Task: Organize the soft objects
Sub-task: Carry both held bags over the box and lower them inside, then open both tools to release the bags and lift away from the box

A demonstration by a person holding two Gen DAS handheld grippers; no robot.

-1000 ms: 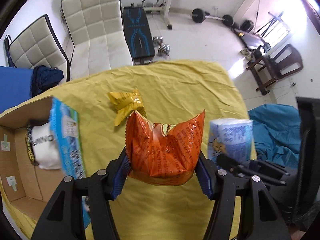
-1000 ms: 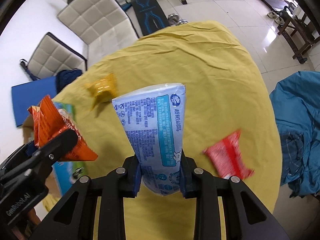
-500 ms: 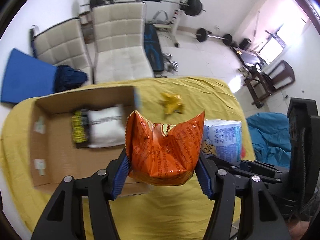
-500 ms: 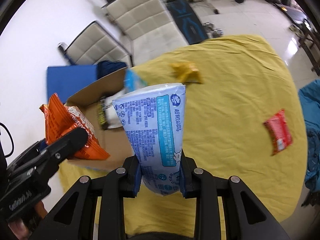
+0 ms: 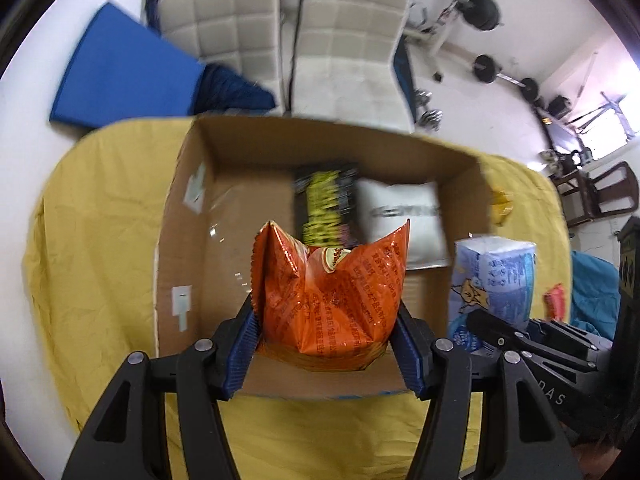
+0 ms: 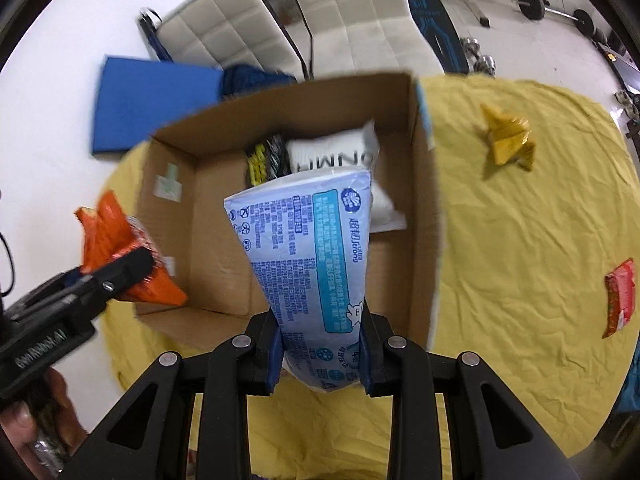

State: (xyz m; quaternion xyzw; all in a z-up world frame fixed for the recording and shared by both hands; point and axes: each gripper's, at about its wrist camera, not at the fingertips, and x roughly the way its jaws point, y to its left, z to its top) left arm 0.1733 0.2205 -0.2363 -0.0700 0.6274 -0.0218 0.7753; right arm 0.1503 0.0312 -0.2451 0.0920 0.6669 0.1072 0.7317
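My left gripper (image 5: 326, 344) is shut on an orange snack bag (image 5: 332, 292) and holds it above the near edge of an open cardboard box (image 5: 180, 216). My right gripper (image 6: 320, 352) is shut on a light blue tissue pack (image 6: 308, 248), held over the box's near right side (image 6: 424, 240). Inside the box lie a white pack (image 5: 400, 216) and a black and yellow packet (image 5: 326, 204). The left gripper with the orange bag also shows in the right wrist view (image 6: 120, 252). The tissue pack also shows in the left wrist view (image 5: 492, 280).
The box sits on a table under a yellow cloth (image 6: 520, 220). A yellow packet (image 6: 506, 140) and a red packet (image 6: 620, 296) lie on the cloth right of the box. White chairs (image 5: 344, 40), a blue mat (image 5: 120, 76) and gym weights stand beyond the table.
Both grippers have swung left with their loads. The box, earlier at the left edge, is now centred under both grippers. Both stay shut.
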